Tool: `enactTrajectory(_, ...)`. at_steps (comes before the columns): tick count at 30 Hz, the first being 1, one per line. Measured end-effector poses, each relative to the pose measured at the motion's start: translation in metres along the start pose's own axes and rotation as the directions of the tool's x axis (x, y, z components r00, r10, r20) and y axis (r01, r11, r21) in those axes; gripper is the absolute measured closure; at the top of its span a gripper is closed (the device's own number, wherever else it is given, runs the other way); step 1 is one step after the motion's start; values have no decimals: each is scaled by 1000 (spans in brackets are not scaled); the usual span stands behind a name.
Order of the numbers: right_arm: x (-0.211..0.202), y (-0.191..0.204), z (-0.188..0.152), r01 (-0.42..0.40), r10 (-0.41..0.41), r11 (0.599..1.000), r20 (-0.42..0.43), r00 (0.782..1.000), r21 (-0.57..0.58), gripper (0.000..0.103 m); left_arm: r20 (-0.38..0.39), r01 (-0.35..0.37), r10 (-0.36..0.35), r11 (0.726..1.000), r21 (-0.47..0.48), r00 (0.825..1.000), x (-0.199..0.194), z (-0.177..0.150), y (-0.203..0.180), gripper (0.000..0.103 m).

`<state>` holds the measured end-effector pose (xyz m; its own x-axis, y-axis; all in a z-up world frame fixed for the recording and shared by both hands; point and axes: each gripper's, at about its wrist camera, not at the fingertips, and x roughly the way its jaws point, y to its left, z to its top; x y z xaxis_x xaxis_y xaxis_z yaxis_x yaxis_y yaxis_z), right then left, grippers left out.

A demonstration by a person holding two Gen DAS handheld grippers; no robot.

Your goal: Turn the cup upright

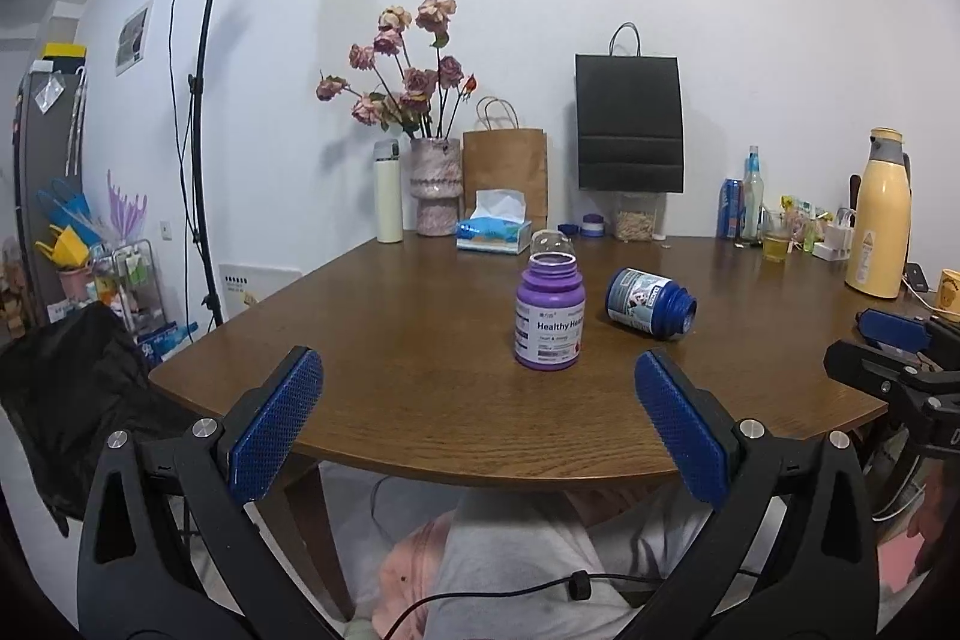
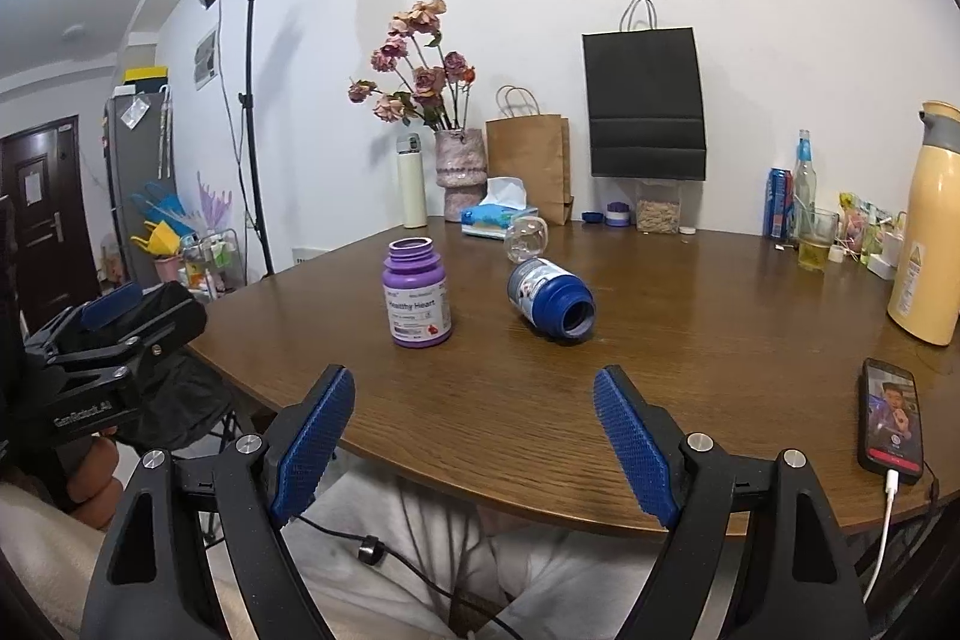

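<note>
A clear glass cup lies on its side mid-table, behind two bottles; in the left wrist view the cup peeks over the purple bottle. That purple bottle stands upright without a lid. A blue bottle lies on its side, mouth toward me, and shows as well as the blue bottle. My left gripper hangs open and empty over the table's near edge. My right gripper is likewise open and empty, well short of the cup.
The round wooden table carries a phone on a cable at the right, a yellow thermos, a tissue box, a flower vase, paper bags, and a glass of drink. A light stand stands on the left.
</note>
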<state>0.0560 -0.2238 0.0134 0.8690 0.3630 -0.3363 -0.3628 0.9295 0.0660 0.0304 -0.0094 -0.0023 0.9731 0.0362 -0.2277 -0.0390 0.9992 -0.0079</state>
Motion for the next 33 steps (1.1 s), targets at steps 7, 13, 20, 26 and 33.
enactTrajectory(7, 0, 1, 0, -4, 4, 1000, 2, 1000, -14, 17, 3, -1, 1, 1000, 5, 1000, -1, 0, -3, 0)
enactTrajectory(13, 0, 1, 0, -6, 6, 1000, 1, 1000, -30, 17, 7, -5, 5, 1000, -5, 1000, -1, 0, -2, 0)
enactTrajectory(20, 0, 3, -1, -6, 6, 1000, -1, 1000, -25, 17, 7, 3, -3, 1000, 1, 1000, -2, -1, -1, 0)
enactTrajectory(26, 1, 4, 0, -4, 4, 1000, -7, 1000, -26, 17, 5, 6, -6, 1000, 5, 1000, -1, -1, -1, 0)
enactTrajectory(33, 1, 1, 2, 0, 0, 1000, -10, 1000, -15, 17, 14, 3, -3, 1000, 8, 1000, -2, -1, 0, 0)
